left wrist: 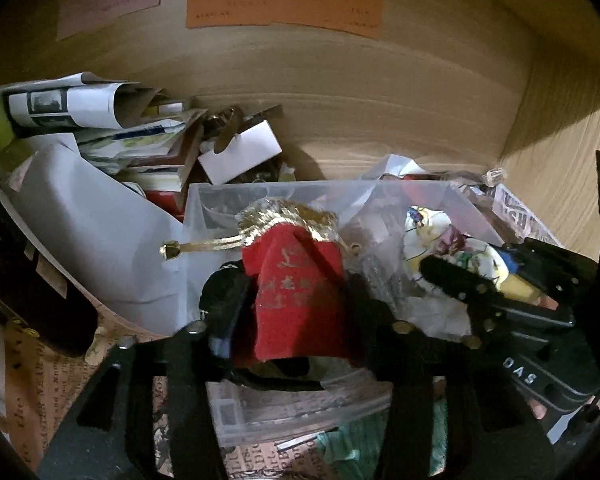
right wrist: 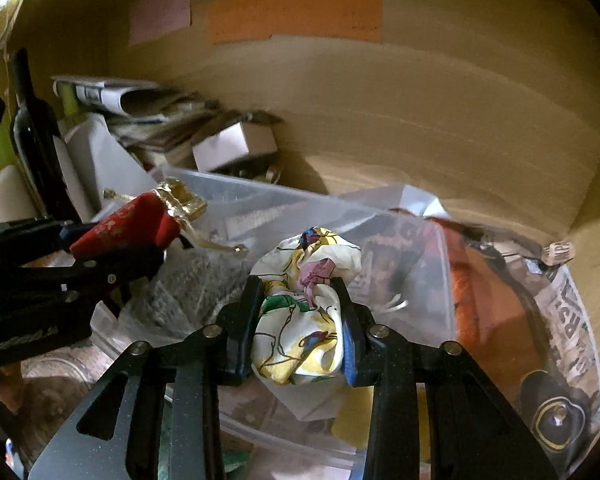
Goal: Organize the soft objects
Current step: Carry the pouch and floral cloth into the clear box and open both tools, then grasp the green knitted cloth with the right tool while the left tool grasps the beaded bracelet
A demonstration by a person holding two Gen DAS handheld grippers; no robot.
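My left gripper (left wrist: 288,292) is shut on a red velvet pouch (left wrist: 300,300) with a gold top and gold drawstring, held over the clear plastic bin (left wrist: 204,208). The pouch also shows in the right wrist view (right wrist: 128,226), with the left gripper (right wrist: 112,252) at the left. My right gripper (right wrist: 300,312) is shut on a crumpled white cloth with yellow, green and red print (right wrist: 300,312), over the same bin (right wrist: 440,280). The cloth (left wrist: 460,252) and right gripper (left wrist: 452,276) show at the right of the left wrist view.
The bin sits inside a wooden cabinet with coloured paper notes (left wrist: 284,4) on the back wall. Papers, a rolled newspaper (left wrist: 60,104) and a white box (left wrist: 240,152) pile up at the left. A dark bottle (right wrist: 32,128) stands far left. An orange item in a plastic bag (right wrist: 484,292) lies at the right.
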